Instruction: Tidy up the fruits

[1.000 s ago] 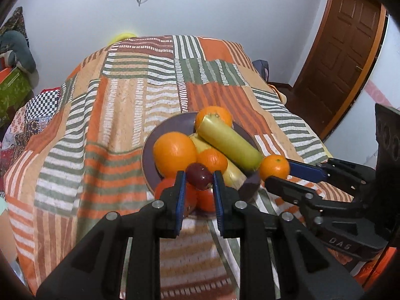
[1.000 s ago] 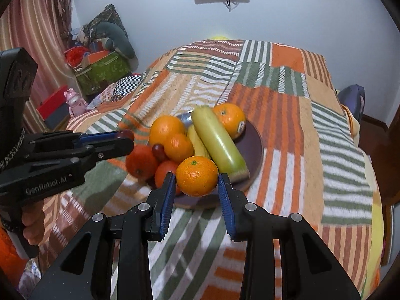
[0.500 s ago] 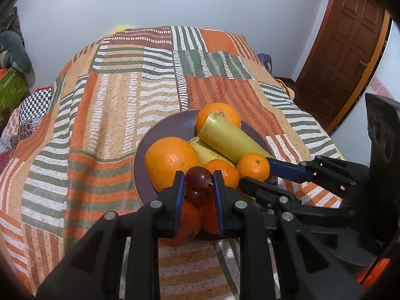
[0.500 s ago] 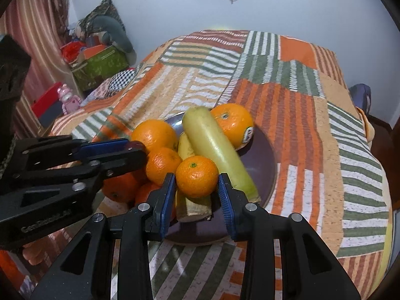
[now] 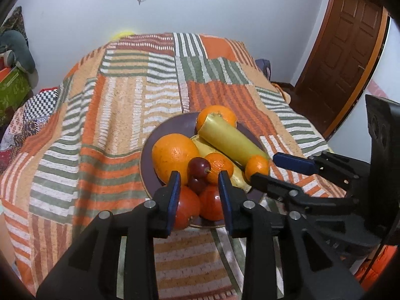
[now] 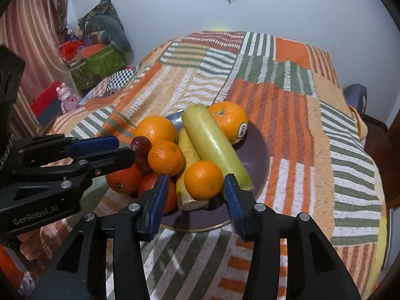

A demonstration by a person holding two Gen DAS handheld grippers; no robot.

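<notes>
All fruit in view sits piled on the plate [image 6: 260, 150] on the striped blanket [image 5: 112, 115]; none seen off it, task looks near done. Left gripper [image 5: 198, 187] jaws opening around a dark red fruit [image 5: 198, 166], pads clear. Right gripper [image 6: 196, 190] jaws opening, small orange [image 6: 203, 179] between, pads not touching. Oranges glossy, round, and stacked loosely.

Left gripper [image 5: 198, 190] fingers opening around dark red fruit [image 5: 198, 166]; fruit rests on the plate [image 5: 175, 127].
</notes>
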